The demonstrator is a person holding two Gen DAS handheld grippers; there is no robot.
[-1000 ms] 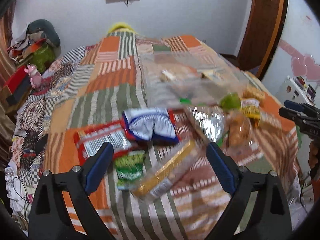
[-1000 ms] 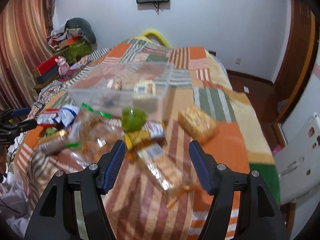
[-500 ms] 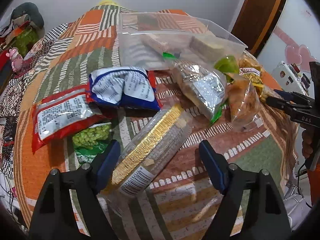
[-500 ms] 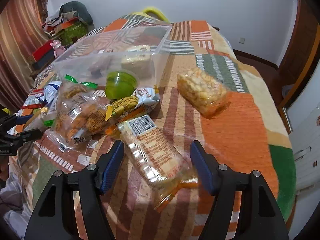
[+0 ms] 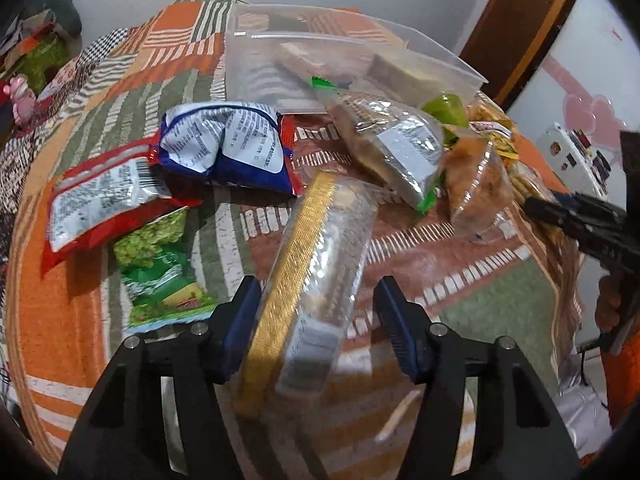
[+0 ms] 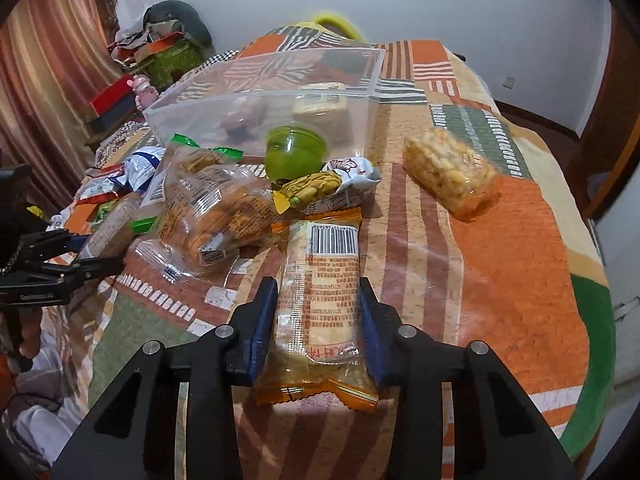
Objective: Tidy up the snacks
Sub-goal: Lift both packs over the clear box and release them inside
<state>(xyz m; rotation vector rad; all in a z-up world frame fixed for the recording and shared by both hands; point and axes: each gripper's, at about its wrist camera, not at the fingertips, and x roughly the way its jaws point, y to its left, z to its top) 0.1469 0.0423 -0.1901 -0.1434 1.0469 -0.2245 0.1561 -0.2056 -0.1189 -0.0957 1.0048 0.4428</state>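
Note:
Snack packs lie scattered on a patchwork bedspread before a clear plastic bin (image 5: 256, 60) (image 6: 360, 80) that holds a few packs. My left gripper (image 5: 316, 300) straddles a long gold-striped clear cracker pack (image 5: 312, 264); the left pad touches it and a gap remains at the right pad. My right gripper (image 6: 318, 300) has both pads against an orange-ended biscuit pack with a barcode (image 6: 320, 292). The right gripper also shows at the right edge of the left wrist view (image 5: 560, 208).
Left of my left gripper lie a green pea bag (image 5: 156, 264), a red-white bag (image 5: 100, 204) and a blue-white bag (image 5: 228, 148). Between the grippers are clear cookie bags (image 6: 216, 216), a green cup (image 6: 296, 152) and a banana-print pack (image 6: 320, 188). A puffed-snack bag (image 6: 448, 172) lies apart at right.
Both grippers have moved down and forward onto their packs and narrowed. The right jaws have closed onto the biscuit pack; the left jaws have closed partway around the cracker pack.

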